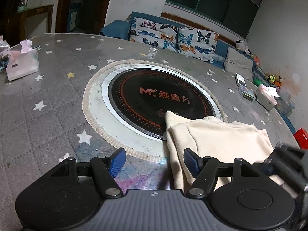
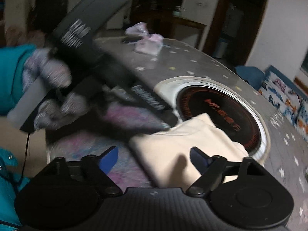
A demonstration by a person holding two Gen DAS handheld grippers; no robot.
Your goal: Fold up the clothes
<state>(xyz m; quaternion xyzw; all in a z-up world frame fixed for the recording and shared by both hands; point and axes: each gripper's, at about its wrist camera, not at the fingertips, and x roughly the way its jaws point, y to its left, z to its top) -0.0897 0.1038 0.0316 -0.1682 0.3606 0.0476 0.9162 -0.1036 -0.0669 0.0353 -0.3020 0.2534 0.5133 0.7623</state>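
The folded cream garment [image 1: 217,140] lies on the star-printed surface [image 1: 48,100], its corner overlapping the round black cooktop [image 1: 154,96], while the left tongs [image 1: 154,162] and right tongs [image 2: 154,159] both stand wide, gripping nothing.
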